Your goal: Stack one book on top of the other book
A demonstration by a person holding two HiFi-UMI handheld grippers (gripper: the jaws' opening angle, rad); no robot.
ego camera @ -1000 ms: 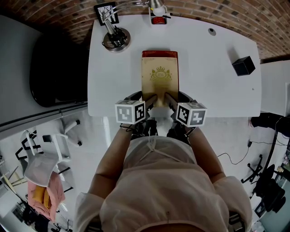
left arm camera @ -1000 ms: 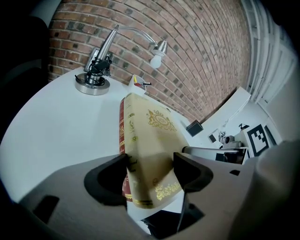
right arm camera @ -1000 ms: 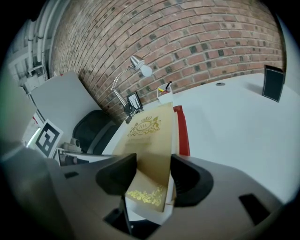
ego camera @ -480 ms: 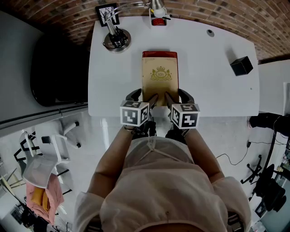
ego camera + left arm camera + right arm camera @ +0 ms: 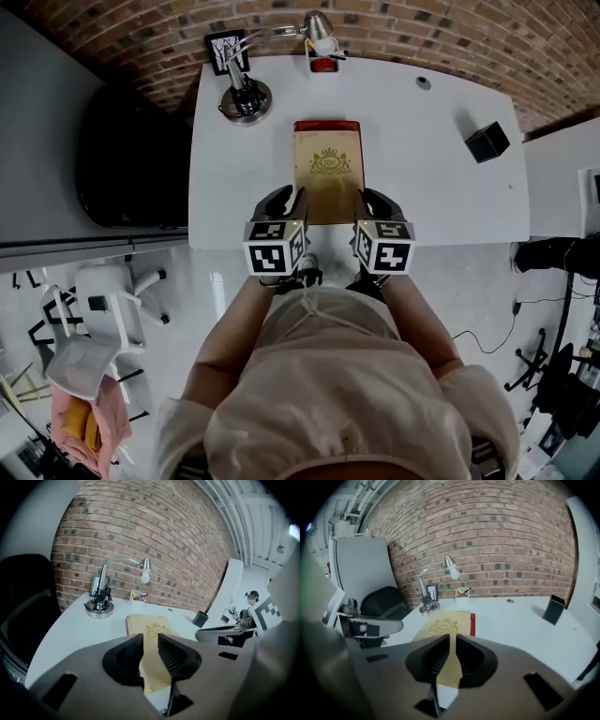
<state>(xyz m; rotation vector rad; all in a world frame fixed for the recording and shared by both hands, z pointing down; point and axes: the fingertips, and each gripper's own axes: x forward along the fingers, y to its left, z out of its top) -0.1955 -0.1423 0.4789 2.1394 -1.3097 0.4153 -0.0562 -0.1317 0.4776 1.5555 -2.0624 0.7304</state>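
Observation:
A tan book with a gold crest (image 5: 327, 178) lies flat on a red book (image 5: 326, 126), of which only the far edge shows, on the white table (image 5: 431, 192). My left gripper (image 5: 289, 199) hovers over the tan book's near left corner and my right gripper (image 5: 373, 199) over its near right corner. In the left gripper view the jaws (image 5: 151, 639) are closing, and the tan book (image 5: 149, 623) shows below through the gap, not pinched. My right gripper (image 5: 453, 639) is closing too, down to a narrow slit over the tan cover (image 5: 446, 623).
A desk lamp (image 5: 246, 94), a small framed picture (image 5: 223, 49) and a pen cup (image 5: 322, 64) stand along the table's far edge. A black box (image 5: 487, 142) sits at the right. A black chair (image 5: 131, 159) stands left of the table.
Both grippers have lifted off the tan book's near end and moved apart toward its near corners. Their jaws, wide before, have narrowed. The books have stayed stacked.

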